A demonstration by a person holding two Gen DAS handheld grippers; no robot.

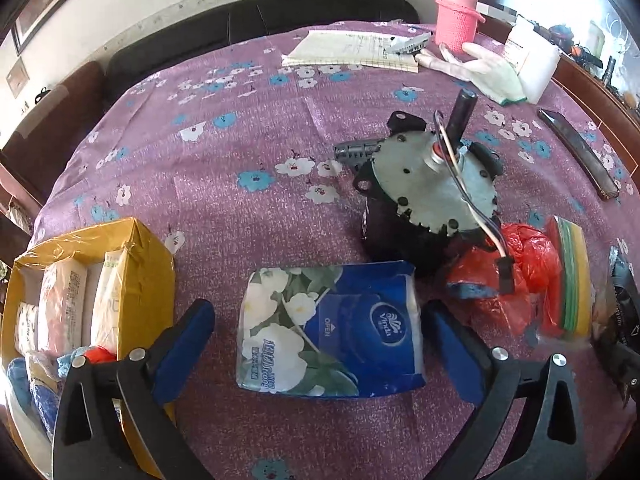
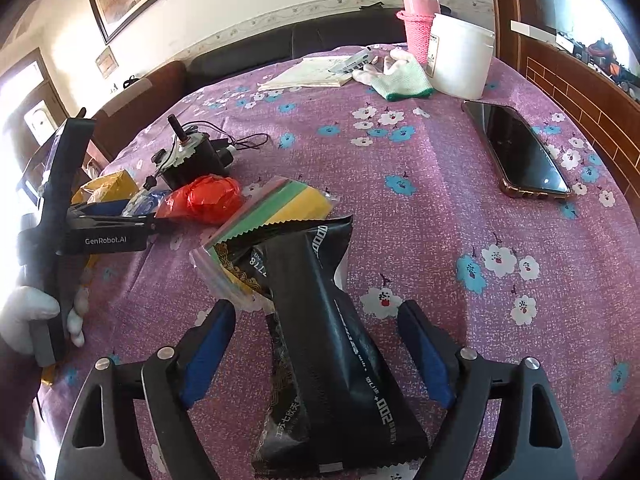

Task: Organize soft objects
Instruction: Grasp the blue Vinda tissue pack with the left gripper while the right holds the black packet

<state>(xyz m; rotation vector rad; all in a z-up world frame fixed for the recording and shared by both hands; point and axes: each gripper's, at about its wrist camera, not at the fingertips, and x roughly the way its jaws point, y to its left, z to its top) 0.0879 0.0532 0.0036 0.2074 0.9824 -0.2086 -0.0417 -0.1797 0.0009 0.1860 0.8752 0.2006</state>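
Currently your left gripper [image 1: 318, 354] stands wide open, its blue pads either side of the blue tissue pack [image 1: 330, 330] at lower centre, touching nothing. Your right gripper [image 2: 316, 346] is likewise spread wide around the black packet [image 2: 320, 344] lying between its fingers, ungripped. At the left view's lower left, the yellow box [image 1: 138, 264] holds soft packs. Further up, right of centre, a red bag [image 1: 508, 276] lies against the motor [image 1: 428, 188].

A grey-faced electric motor [image 1: 430, 184] sits mid-counter [image 1: 240, 152]. Far back — a pink knit-sleeved flask [image 1: 457, 12], a white plastic tub [image 2: 460, 58]. A black smartphone [image 2: 518, 150] lies flat nearby.
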